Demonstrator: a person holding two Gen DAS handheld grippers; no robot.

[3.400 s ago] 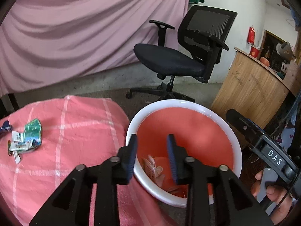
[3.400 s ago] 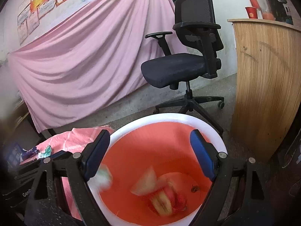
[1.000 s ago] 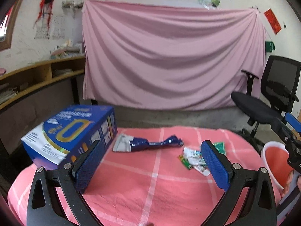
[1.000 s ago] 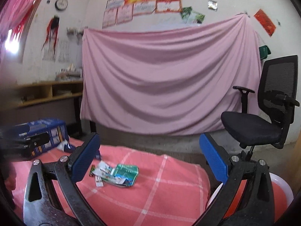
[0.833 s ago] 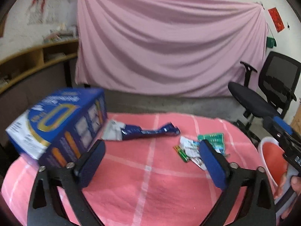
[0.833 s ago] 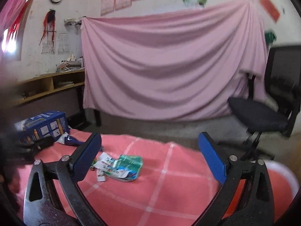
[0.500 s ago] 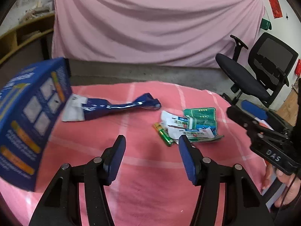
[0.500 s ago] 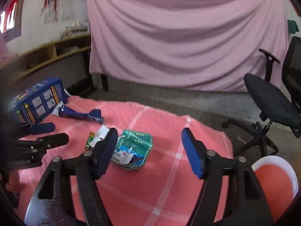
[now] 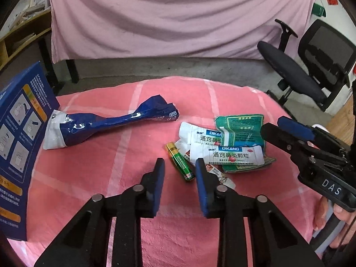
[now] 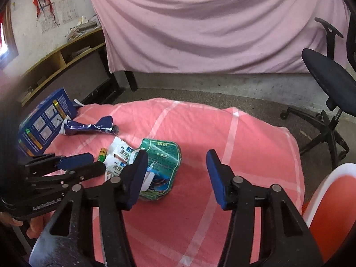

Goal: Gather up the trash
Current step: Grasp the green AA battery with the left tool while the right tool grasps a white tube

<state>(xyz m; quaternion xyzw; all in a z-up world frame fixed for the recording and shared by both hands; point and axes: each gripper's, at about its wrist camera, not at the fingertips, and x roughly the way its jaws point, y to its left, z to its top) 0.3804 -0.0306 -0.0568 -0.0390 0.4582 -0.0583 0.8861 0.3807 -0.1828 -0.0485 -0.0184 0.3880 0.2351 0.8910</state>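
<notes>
Pink checked cloth (image 9: pixel 93 169) bare beside battery (image 9: pixel 179 160), clear to its edges.

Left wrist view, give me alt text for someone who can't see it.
The left claw hangs open just above a green battery on a pink checked cloth, its jaws having just been closing with nothing gripped. White and green sachets lie right, a crumpled blue wrapper and blue box left.
</notes>
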